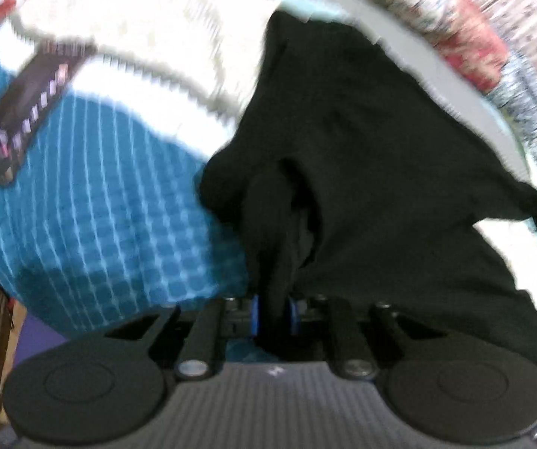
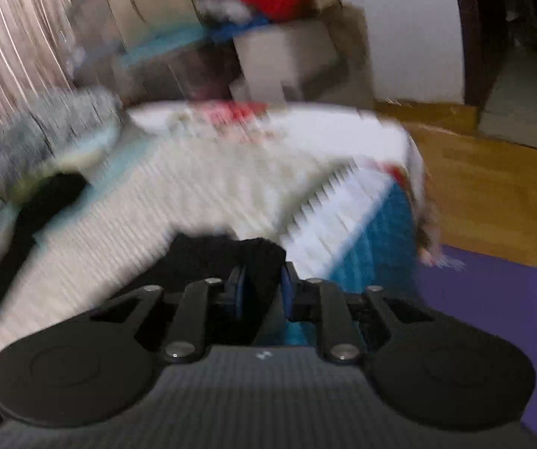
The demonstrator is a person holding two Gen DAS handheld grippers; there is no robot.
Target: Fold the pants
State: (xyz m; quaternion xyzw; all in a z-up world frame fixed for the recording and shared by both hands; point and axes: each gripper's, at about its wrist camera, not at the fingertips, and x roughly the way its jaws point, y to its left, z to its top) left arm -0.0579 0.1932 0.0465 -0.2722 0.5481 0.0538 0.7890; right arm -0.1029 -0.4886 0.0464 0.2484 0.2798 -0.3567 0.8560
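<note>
Left wrist camera looking down along fingers, close over pants [image 1: 362, 157] on bed [image 1: 100, 187]. Right wrist camera facing across bed [image 2: 193, 187] toward wall, floor. Both sharing pants [image 2: 231, 258], bed.

Black pants [image 1: 362, 157] (crumpled, bunched) draped over the bed

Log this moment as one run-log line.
left tongs: shut on pants | right tongs: shut on pants | pants: over bed | views: blurred
</note>
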